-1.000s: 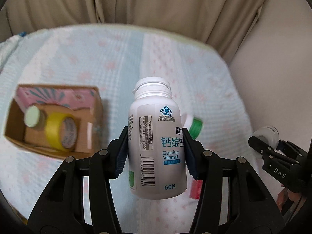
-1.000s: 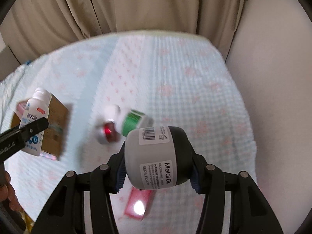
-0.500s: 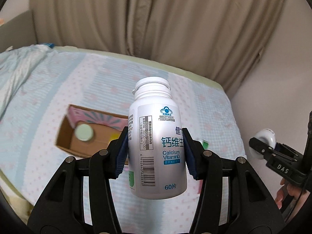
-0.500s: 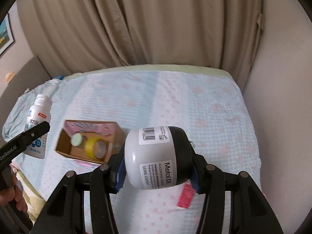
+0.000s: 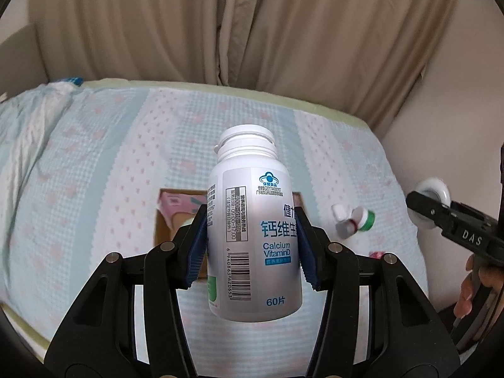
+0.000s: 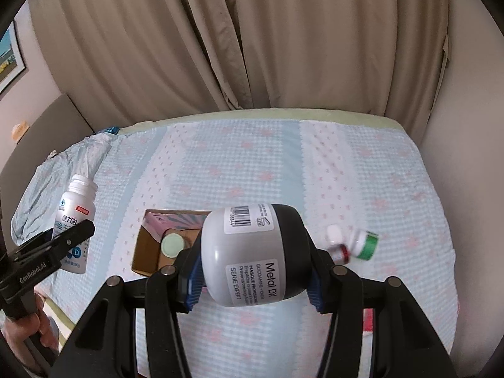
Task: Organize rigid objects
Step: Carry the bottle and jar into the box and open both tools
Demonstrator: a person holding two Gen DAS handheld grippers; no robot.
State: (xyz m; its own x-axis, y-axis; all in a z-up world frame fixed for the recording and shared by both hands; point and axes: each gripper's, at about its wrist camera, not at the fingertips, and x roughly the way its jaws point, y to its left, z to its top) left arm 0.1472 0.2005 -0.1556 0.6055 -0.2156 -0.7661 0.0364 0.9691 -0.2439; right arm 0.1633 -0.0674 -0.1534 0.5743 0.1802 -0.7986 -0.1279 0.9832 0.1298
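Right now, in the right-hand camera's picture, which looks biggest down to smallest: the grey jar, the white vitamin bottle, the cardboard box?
1. grey jar, though nearness to the camera inflates it.
2. cardboard box and white vitamin bottle look alike; the box is partly hidden.

box [image 6: 148, 263] on bed [image 6: 239, 163], left of 2 small bottles [image 6: 352, 242].
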